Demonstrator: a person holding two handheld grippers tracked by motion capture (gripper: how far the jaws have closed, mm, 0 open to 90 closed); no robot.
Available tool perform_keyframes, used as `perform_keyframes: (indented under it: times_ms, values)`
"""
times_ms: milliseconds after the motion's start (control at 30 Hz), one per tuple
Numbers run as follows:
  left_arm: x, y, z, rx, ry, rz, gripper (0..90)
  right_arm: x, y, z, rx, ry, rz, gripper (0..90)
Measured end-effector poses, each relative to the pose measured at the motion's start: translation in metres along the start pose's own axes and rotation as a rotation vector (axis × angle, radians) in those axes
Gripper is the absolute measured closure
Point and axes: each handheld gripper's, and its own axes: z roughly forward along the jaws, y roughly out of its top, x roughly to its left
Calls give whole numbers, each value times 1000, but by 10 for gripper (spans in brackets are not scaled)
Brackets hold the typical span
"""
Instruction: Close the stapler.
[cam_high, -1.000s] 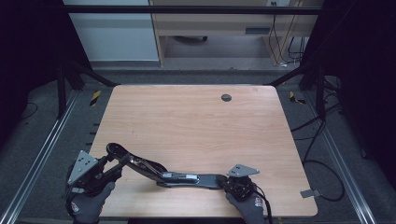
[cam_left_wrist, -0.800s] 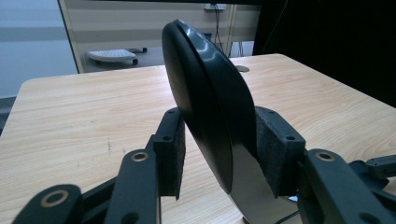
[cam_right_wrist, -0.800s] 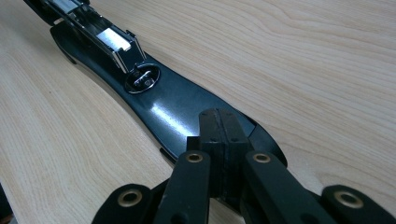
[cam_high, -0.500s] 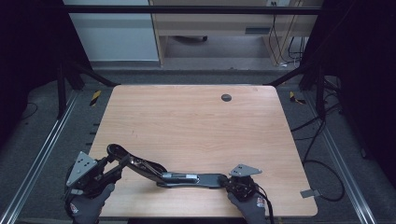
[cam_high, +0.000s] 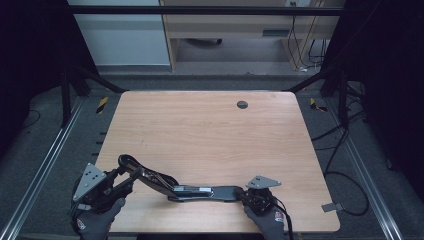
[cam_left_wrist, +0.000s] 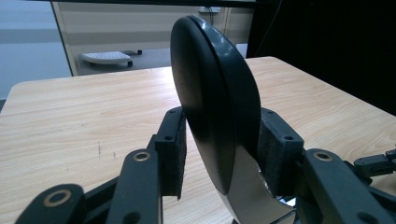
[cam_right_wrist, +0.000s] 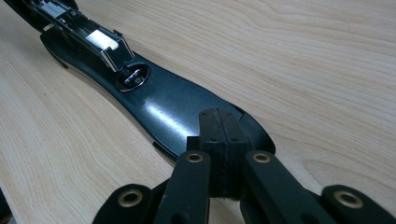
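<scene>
Stapler (cam_high: 190, 189) opened out flat near the front edge of the wooden counter (cam_high: 210, 130), left gripper (cam_left_wrist: 219, 154) clamped on its raised rounded top arm, right gripper (cam_right_wrist: 219, 140) with jaws pressed together over its base end

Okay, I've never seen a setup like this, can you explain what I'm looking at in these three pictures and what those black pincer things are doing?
A person with gloved hands holds two handheld black two-jaw grippers at a light wooden table. The high view looks down from above. The other two come from cameras riding on each gripper, looking along its jaws. On the table lies a long black and silver stapler, opened out, one half flat and the other angled up. The left gripper is clamped on the raised rounded black end, with the pads pressing each side. The right gripper rests with jaws together on the flat end of the base. A small dark round grommet sits near the far edge.
</scene>
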Motion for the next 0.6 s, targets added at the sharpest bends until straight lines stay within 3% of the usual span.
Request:
perform_keyframes:
  times_ms: [600]
  values:
    - [-21,9,7,-16,-28,54,579,0,-1,0,-5,0,12,900]
